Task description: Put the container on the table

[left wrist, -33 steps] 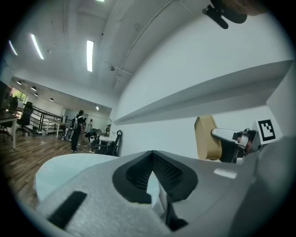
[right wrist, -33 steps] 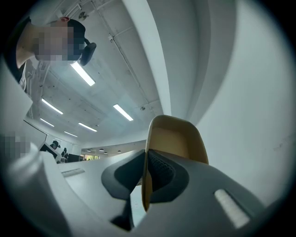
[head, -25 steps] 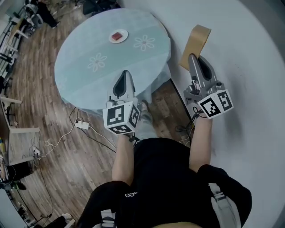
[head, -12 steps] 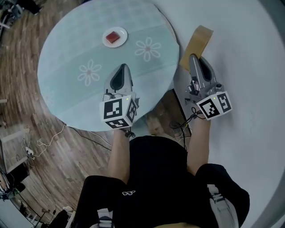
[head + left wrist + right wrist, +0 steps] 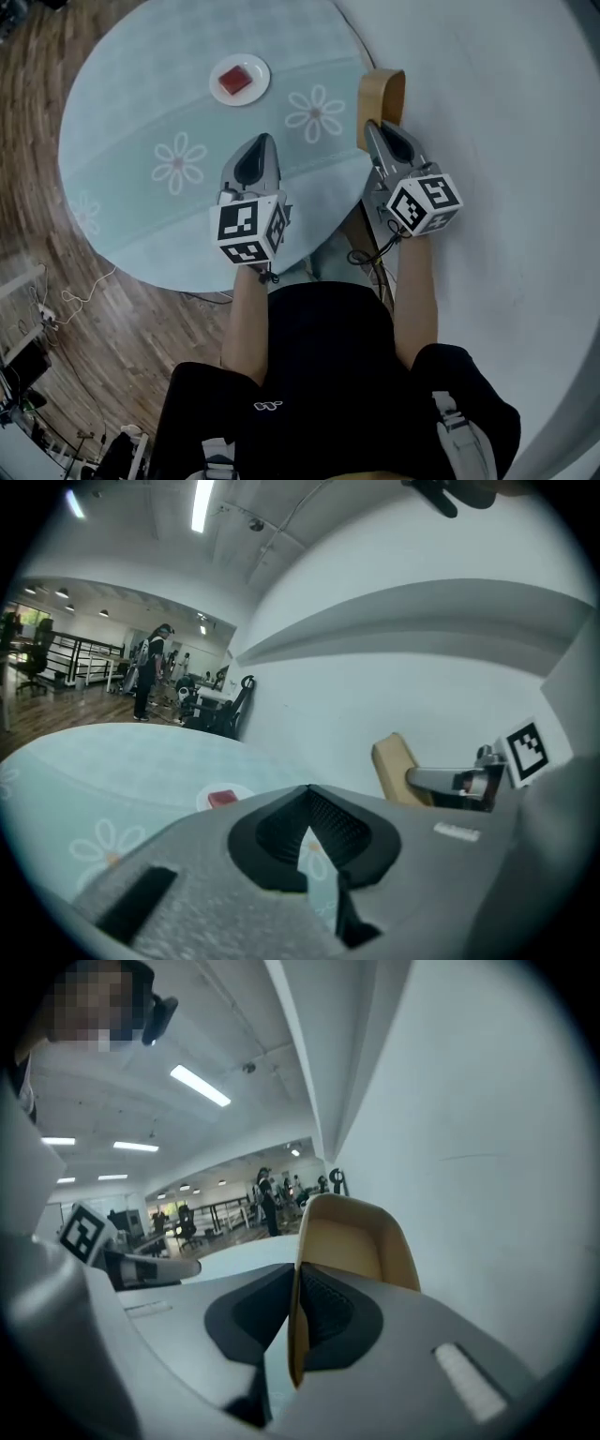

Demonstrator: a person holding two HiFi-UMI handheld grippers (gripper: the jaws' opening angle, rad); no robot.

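1. The right claw (image 5: 292, 1274) pinches the wall of the tan container (image 5: 352, 1241) tight.
2. The left claw (image 5: 307, 799) is closed with nothing in it.
3. In the head view the container is upper middle, by the right edge of the table (image 5: 141, 112).
4. A small plate (image 5: 239, 77) lies on the table, upper left.

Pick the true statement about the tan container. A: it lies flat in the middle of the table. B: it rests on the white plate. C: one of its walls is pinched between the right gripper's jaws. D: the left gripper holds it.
C: in the right gripper view, the right gripper has its jaws closed on one wall of the tan container.
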